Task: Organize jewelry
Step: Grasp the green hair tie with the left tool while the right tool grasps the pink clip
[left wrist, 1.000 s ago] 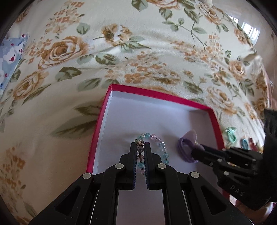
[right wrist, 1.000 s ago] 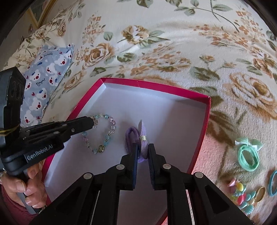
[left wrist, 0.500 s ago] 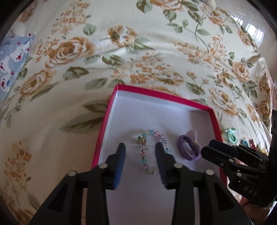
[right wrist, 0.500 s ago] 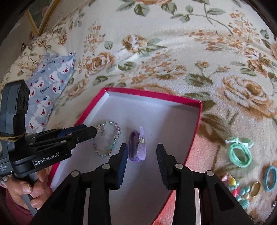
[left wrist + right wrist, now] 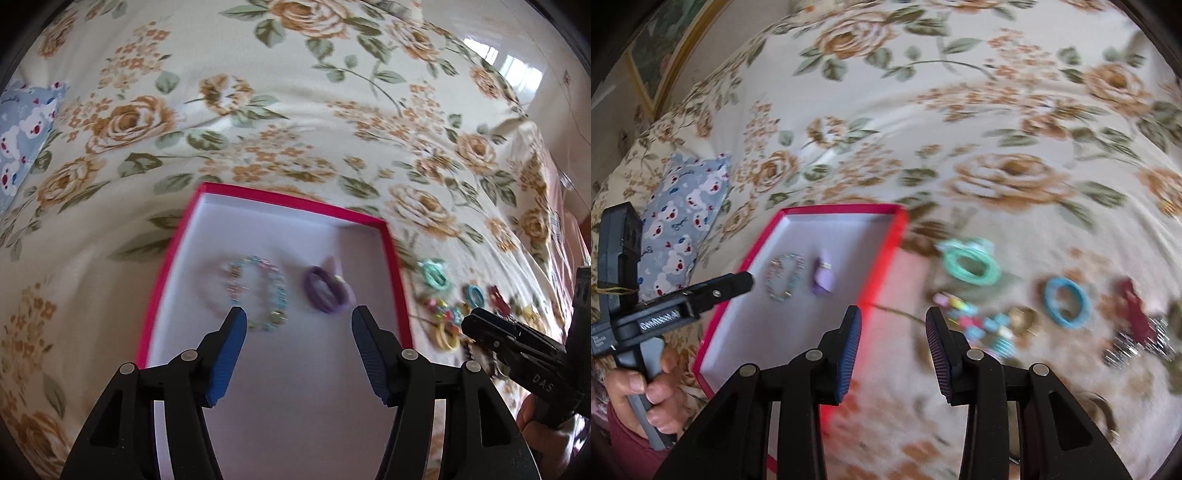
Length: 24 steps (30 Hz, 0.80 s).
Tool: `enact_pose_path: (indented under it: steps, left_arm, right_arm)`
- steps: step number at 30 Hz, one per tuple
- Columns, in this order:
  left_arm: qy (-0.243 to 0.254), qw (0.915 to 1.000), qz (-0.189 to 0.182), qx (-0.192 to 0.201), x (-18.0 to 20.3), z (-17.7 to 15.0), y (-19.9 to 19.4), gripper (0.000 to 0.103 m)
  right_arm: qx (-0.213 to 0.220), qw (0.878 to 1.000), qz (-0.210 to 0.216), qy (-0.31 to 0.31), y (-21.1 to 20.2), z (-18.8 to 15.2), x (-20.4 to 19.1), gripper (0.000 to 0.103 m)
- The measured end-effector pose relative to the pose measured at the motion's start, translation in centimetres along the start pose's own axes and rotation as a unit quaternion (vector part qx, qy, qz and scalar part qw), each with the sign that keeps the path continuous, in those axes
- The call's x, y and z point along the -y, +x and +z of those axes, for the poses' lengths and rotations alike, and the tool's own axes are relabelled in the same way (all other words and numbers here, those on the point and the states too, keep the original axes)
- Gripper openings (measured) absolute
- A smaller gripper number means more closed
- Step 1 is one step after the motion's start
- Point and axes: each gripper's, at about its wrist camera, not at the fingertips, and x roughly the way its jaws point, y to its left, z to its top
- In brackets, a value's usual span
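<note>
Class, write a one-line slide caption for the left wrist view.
Open left gripper above red box holding beaded bracelet and purple hair tie.

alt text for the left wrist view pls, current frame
The open left gripper hovers over a pink-rimmed white box on a floral bedspread; a beaded bracelet and a purple hair tie lie inside it. More hair ties and trinkets lie right of the box, near the right gripper.
</note>
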Motion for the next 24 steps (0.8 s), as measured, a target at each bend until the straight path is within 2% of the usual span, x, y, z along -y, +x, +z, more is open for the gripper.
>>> enact_pose_path:
  steps: [11,24]
  left_arm:
    - [0.056,0.9975,-0.042,-0.008,5.8,0.4,0.4,0.060]
    - [0.102,0.9937,-0.040,-0.025,9.8,1.3,3.1,0.061]
  right_arm:
    - [0.019,0.996,-0.063,0.055,-5.2,-2.0,7.6,0.038]
    - [0.039,0.992,-0.091,0.081,-7.7,-2.5,11.7,0.038]
